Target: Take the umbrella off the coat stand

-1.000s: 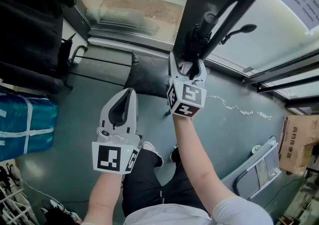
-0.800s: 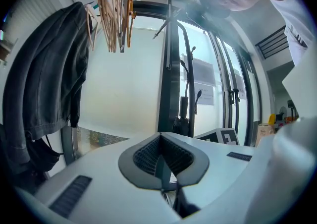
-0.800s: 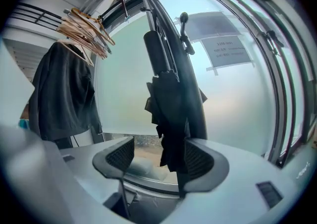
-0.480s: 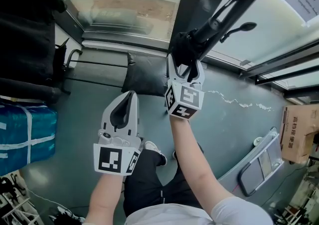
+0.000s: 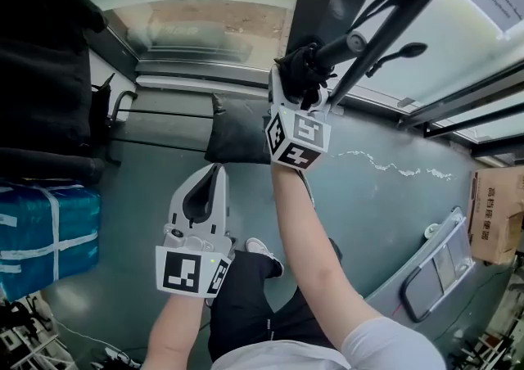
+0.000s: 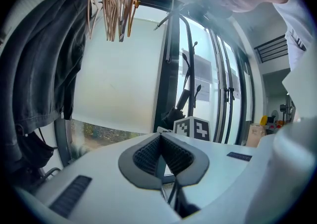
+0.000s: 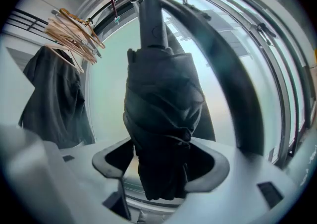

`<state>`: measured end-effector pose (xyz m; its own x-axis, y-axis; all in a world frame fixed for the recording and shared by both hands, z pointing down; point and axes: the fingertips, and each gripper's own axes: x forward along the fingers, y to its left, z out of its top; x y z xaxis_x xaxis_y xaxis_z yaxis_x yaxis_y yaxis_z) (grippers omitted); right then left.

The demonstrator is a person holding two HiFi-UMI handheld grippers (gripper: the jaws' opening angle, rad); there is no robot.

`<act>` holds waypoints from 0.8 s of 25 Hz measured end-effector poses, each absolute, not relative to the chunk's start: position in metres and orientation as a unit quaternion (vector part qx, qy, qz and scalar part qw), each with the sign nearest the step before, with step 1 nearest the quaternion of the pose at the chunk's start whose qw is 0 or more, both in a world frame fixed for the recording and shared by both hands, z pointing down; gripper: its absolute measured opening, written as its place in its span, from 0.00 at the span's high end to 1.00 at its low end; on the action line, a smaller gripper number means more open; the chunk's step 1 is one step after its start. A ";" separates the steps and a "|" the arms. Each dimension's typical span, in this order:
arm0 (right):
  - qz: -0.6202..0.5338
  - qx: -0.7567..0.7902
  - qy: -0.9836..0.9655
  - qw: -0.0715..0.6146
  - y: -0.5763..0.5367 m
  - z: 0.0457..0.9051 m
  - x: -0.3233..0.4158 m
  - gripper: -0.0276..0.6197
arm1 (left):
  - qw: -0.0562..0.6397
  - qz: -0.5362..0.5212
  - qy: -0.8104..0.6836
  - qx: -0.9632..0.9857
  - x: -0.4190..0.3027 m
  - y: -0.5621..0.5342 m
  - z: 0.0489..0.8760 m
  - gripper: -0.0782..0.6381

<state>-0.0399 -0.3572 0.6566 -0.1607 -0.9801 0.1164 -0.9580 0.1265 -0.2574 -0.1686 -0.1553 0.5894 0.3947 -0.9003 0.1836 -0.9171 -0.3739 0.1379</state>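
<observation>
Left gripper (image 6: 159,154): our jaws are pressed together, nothing between them.
Right gripper (image 7: 161,163): we clamp the folded black umbrella (image 7: 163,109), raised overhead.
Coat stand (image 5: 391,16): just beside the umbrella. Its top is cut off, so we cannot tell whether the umbrella hangs from it.

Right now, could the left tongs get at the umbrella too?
Probably yes: nothing stands between the left tongs and the umbrella. But they sit well short of it, jaws together, and the right tongs grip it.
</observation>
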 end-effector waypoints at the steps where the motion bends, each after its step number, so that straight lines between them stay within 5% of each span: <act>1: -0.129 -0.640 0.756 0.038 -0.363 0.655 -0.042 0.48 | 0.109 0.041 -0.549 0.828 -0.170 -0.155 0.590 0.86; 10: -0.159 -0.558 0.812 0.063 -0.359 0.641 -0.071 0.52 | 0.111 0.039 -0.558 0.822 -0.176 -0.157 0.589 0.86; 20: -0.141 -0.535 0.833 -0.009 -0.321 0.644 -0.063 0.57 | 0.108 0.034 -0.574 0.811 -0.166 -0.157 0.574 0.86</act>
